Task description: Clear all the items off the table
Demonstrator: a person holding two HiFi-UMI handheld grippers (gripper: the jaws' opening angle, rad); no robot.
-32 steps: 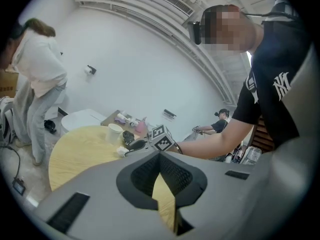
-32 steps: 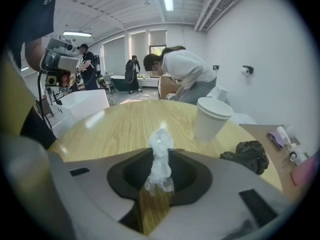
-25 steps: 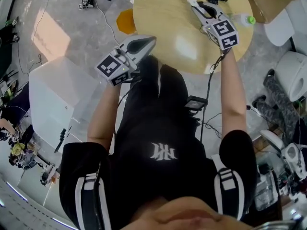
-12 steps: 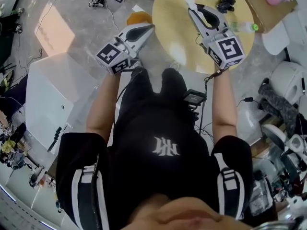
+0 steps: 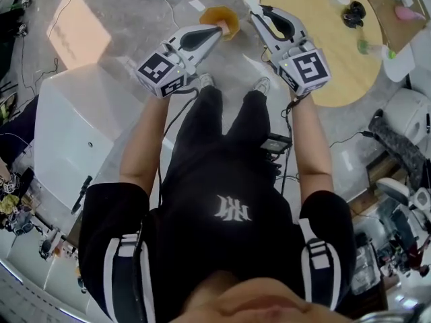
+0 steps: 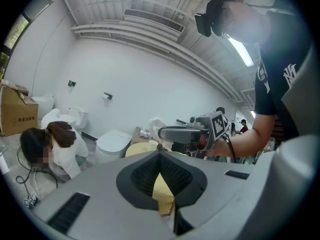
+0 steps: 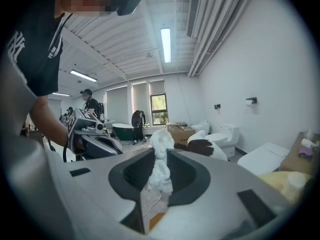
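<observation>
Crumpled white tissue [image 7: 160,170], pinched mid-wad by the right gripper [image 5: 261,13], looks light, soft and easily torn, while the left gripper [image 5: 215,31] is closed and empty.

**Legible markings on the person's clothing and on nearby things.**
The only mark that could be read was a white monogram of an interlocked N and Y on the chest of the black shirt [image 5: 229,210]; it appeared upside down in the head view and again at the edge of both gripper views. The left marker cube [image 5: 160,74] and the right marker cube [image 5: 304,69] bore black-and-white square patterns, not letters. A cardboard box [image 6: 17,115] carried a line of dark print too small to read.
</observation>
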